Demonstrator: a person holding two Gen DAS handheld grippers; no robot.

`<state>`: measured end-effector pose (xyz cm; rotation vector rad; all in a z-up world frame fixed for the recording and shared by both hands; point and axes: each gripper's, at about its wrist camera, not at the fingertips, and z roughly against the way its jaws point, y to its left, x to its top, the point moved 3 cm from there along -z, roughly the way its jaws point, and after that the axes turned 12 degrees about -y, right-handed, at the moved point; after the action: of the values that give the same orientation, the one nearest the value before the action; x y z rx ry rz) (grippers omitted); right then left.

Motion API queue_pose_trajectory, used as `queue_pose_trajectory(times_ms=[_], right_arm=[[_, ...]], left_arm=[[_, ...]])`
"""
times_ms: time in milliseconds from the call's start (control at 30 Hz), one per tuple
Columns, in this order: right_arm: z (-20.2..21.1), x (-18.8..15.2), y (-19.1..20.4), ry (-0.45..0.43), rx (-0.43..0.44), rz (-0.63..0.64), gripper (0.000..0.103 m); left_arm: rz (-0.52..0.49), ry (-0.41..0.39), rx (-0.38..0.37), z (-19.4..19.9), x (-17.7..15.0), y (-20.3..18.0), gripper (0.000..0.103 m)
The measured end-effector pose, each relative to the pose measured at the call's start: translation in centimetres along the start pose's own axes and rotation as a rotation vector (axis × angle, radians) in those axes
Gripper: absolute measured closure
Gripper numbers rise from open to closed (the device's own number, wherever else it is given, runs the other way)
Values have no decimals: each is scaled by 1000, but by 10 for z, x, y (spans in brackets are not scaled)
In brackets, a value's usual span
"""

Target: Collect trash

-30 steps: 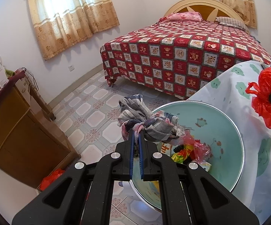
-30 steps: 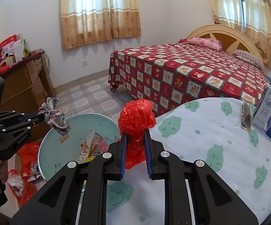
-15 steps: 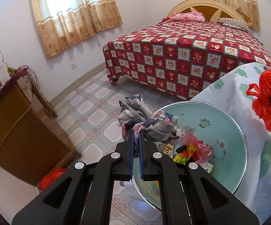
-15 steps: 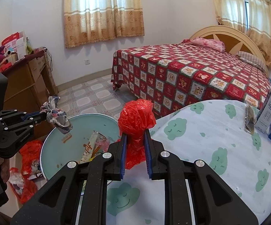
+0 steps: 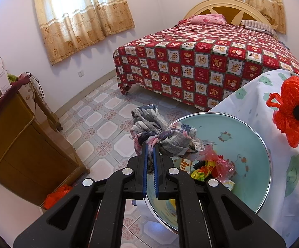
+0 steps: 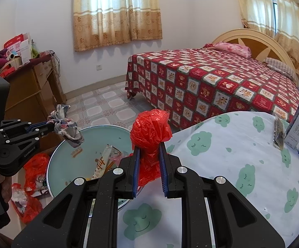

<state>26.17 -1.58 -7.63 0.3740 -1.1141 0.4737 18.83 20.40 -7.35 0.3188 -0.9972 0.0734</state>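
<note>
- The crumpled red plastic bag (image 6: 149,136) is pinched between the right gripper (image 6: 149,161) fingers above the counter (image 6: 242,165) edge; it looks light, soft and slippery.
- The left gripper (image 5: 149,155) fingers clamp a limp plaid rag (image 5: 164,132) over the teal basin (image 5: 252,140) of wrappers.

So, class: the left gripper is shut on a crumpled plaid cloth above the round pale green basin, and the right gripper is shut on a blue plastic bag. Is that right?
Not quite. The right gripper is shut on a crumpled red plastic bag, not a blue one, as the right wrist view shows. The left gripper does hold the crumpled plaid cloth above the round pale green basin.
</note>
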Motion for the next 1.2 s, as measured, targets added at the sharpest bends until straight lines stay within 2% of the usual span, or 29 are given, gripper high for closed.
queue_pose_trajectory(times_ms=[133, 333, 400, 467, 600, 667, 733, 833, 900, 1200], right_arm=[[-1, 1, 4, -1, 19, 5, 84], [-2, 1, 10, -5, 39, 10, 81], [-1, 0, 10, -5, 33, 5, 79], [-1, 0, 11, -7, 29, 0, 75], [1, 1, 11, -10, 27, -9, 69], [2, 1, 9, -20, 35, -15, 60], [2, 0, 7, -19, 36, -17, 55], [4, 0, 6, -19, 28, -13, 55], [7, 0, 5, -21, 21, -20, 55], [41, -2, -6, -80, -48, -65, 53]], left_arm=[[-1, 3, -9, 0, 1, -4, 97], [-3, -1, -17, 2, 1, -9, 88], [2, -6, -9, 3, 2, -8, 70], [5, -15, -1, 4, 3, -6, 61], [10, -21, -3, 6, 3, -7, 55], [12, -24, 1, 6, 3, -6, 45], [11, -29, 3, 7, 5, -6, 45], [16, -32, 5, 8, 5, -6, 43], [22, -34, 9, 9, 6, -5, 34], [53, -102, 5, 29, 21, -3, 25]])
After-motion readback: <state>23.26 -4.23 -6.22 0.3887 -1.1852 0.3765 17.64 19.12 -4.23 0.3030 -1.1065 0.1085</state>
